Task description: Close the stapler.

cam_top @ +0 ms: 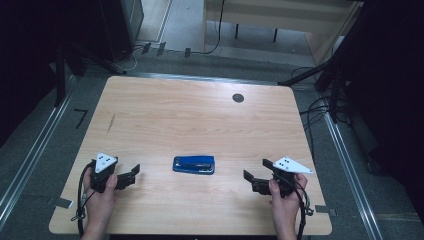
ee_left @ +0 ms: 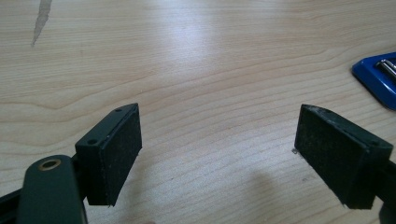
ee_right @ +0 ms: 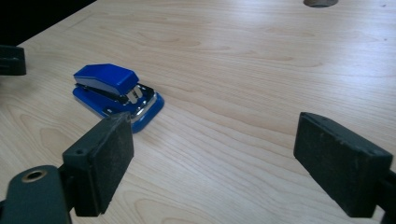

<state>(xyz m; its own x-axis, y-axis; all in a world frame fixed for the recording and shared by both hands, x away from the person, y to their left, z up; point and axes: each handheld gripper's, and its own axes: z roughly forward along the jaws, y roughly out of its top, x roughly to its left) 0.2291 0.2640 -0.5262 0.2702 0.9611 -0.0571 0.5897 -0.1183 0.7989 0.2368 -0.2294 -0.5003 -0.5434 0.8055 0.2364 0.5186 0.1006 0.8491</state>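
Observation:
A small blue stapler (cam_top: pixel 194 164) lies flat on the wooden table (cam_top: pixel 200 115), near the front and midway between my two grippers. My left gripper (cam_top: pixel 129 176) rests to its left, open, jaws pointing toward it with bare wood between them (ee_left: pixel 219 149); the stapler's blue end (ee_left: pixel 379 77) peeks in at the right edge of the left gripper view. My right gripper (cam_top: pixel 256 172) sits to the stapler's right, open and holding nothing (ee_right: pixel 210 158). In the right gripper view the stapler (ee_right: pixel 114 91) lies beyond the left jaw, apart from it.
A dark round cable hole (cam_top: pixel 238 98) sits in the table's far right part. A grey streak (cam_top: pixel 110 123) marks the wood at the far left. Cables and stand legs (cam_top: pixel 320 75) crowd the floor behind the table. The table's front edge is just under my hands.

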